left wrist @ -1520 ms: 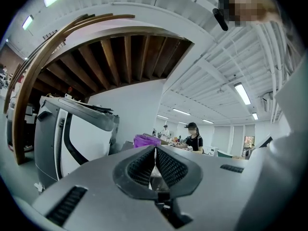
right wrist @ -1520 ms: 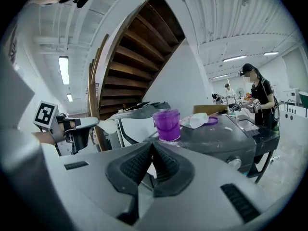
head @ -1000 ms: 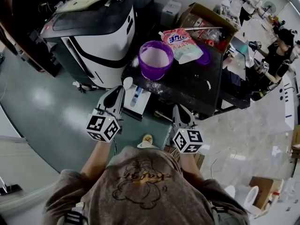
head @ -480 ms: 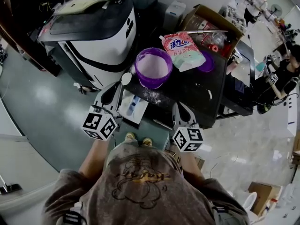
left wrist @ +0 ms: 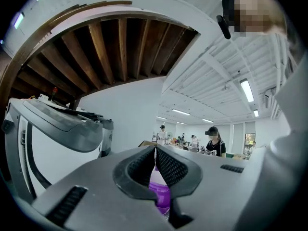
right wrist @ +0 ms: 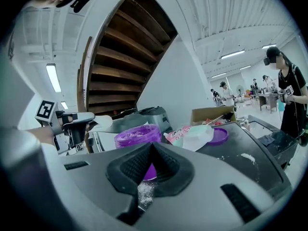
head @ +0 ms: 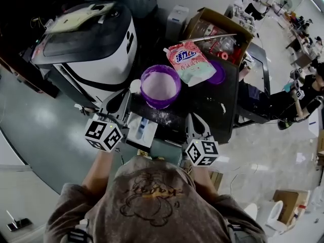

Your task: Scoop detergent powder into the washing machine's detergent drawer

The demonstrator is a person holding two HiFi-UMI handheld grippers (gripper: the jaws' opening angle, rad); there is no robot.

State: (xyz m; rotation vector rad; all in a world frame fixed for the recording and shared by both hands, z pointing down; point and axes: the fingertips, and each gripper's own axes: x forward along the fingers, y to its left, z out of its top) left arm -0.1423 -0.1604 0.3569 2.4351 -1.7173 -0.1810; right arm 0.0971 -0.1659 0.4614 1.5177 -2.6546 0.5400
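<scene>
A purple tub (head: 160, 85) of white powder stands on the black machine top (head: 207, 103); it also shows in the right gripper view (right wrist: 136, 134). Behind it lie a pink detergent bag (head: 186, 62) and a purple lid (head: 218, 73). The white detergent drawer (head: 143, 128) is pulled out below the top's front edge. My left gripper (head: 126, 93) is shut on a white scoop (head: 135, 86), whose bowl sits just left of the tub's rim; the scoop (right wrist: 100, 122) looks level. My right gripper (head: 193, 117) is shut and holds nothing, at the front edge of the top.
A white and black machine (head: 86, 39) stands to the left. An open cardboard box (head: 217, 34) sits behind the bag. Spilled powder (head: 223, 107) dots the black top. People work at desks (right wrist: 288, 95) to the right.
The person has stepped closer. The left gripper with the scoop has come up beside the tub's left rim, and the right gripper now reaches the front edge of the black top.
</scene>
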